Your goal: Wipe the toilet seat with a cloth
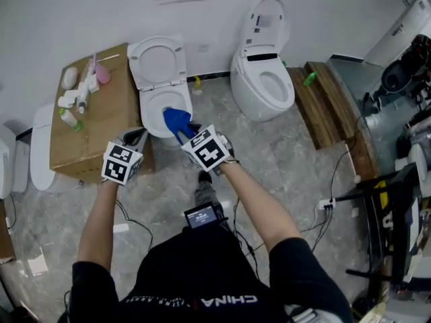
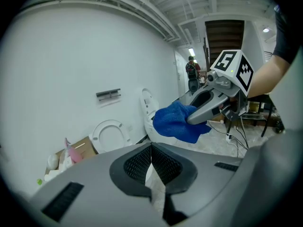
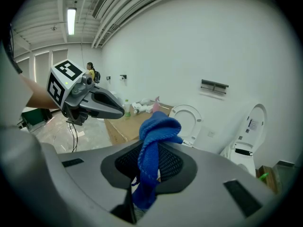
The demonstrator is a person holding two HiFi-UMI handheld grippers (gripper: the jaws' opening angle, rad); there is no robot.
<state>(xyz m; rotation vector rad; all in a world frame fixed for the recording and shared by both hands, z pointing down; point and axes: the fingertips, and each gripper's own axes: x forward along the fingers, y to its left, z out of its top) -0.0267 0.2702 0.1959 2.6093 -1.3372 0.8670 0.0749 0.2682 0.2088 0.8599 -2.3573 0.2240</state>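
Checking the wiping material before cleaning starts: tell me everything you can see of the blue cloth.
The blue cloth is deep blue, soft and nubby like microfibre. It is bunched, clamped between the jaws of the right tool, a rounded wad bulging past the tips and a tail hanging behind. In the head view it appears over the open toilet bowl; only the tool visibly touches it.

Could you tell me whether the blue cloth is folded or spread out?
Bunched up, not spread: the blue cloth hangs crumpled, pinched in the right gripper.

cloth [image 1: 176, 121] over toilet [image 1: 149, 108], box [image 1: 101, 123] on its left
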